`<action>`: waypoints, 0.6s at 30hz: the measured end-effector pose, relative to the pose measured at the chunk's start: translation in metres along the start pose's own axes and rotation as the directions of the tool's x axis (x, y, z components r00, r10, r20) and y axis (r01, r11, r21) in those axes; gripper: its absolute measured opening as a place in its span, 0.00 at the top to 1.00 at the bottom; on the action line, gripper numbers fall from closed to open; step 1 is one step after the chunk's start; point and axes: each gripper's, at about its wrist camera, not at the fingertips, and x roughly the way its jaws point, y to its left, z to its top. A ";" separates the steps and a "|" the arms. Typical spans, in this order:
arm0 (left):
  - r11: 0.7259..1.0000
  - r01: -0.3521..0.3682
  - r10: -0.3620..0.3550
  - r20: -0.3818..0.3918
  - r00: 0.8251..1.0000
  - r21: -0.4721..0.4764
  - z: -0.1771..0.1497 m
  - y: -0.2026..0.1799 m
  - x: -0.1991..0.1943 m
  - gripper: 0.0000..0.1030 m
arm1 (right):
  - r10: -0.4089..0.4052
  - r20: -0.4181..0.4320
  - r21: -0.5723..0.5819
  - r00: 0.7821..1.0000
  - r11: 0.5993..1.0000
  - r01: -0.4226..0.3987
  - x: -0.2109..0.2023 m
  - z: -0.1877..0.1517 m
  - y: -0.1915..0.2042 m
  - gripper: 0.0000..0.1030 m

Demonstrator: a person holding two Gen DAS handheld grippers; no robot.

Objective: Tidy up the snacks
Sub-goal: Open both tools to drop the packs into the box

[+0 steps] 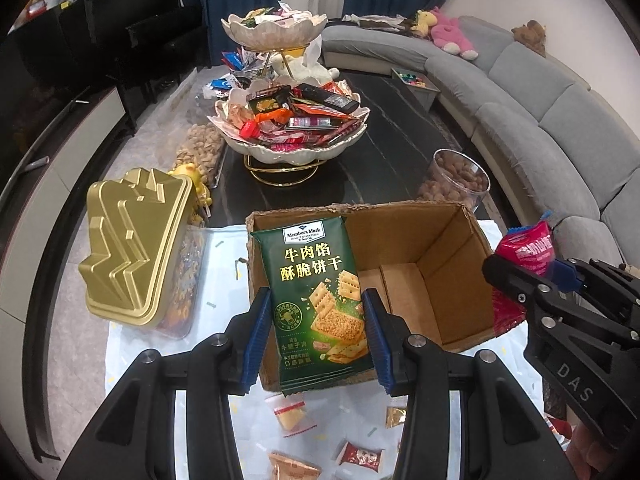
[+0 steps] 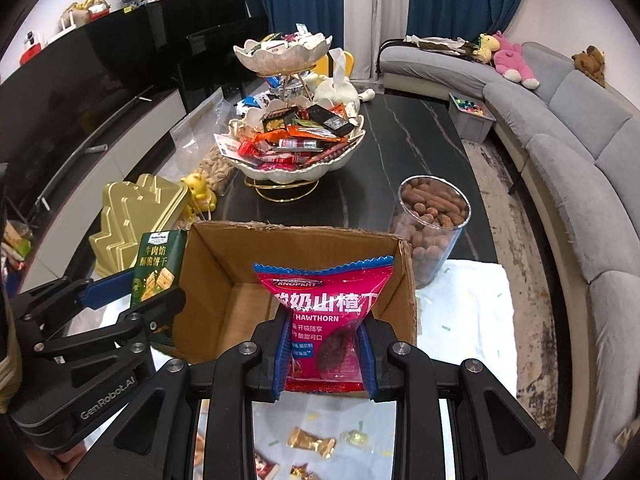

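Tabletop; both tongs (image 1: 316, 336) (image 2: 326, 354) tilted downward

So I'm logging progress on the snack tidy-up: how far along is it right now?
Early. Nothing shows inside the cardboard box yet. In hand: the left gripper grips a green cracker packet and the right gripper a pink hawthorn bag, both in front of the box opening. Left: dropping both in, then the small wrapped candies loose on the white cloth.
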 end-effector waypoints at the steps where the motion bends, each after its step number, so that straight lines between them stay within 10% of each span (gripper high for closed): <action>1: 1.000 0.011 -0.011 -0.001 1.000 0.000 0.000 0.000 0.001 0.56 | 0.000 -0.002 -0.004 1.000 1.000 0.000 0.002 0.001 0.000 0.71; 6: 1.000 0.012 -0.012 0.000 1.000 0.013 0.002 0.002 0.004 0.56 | -0.010 -0.007 -0.012 1.000 1.000 0.010 0.010 0.003 0.000 0.61; 12: 1.000 -0.008 0.008 0.014 1.000 0.016 0.004 0.005 -0.001 0.29 | -0.050 0.009 -0.005 0.999 0.999 0.050 0.007 0.005 -0.004 0.32; 18: 0.999 -0.039 0.038 0.018 0.999 0.029 0.000 0.006 -0.007 0.23 | -0.065 0.004 0.015 0.998 0.998 0.064 0.002 0.002 -0.008 0.27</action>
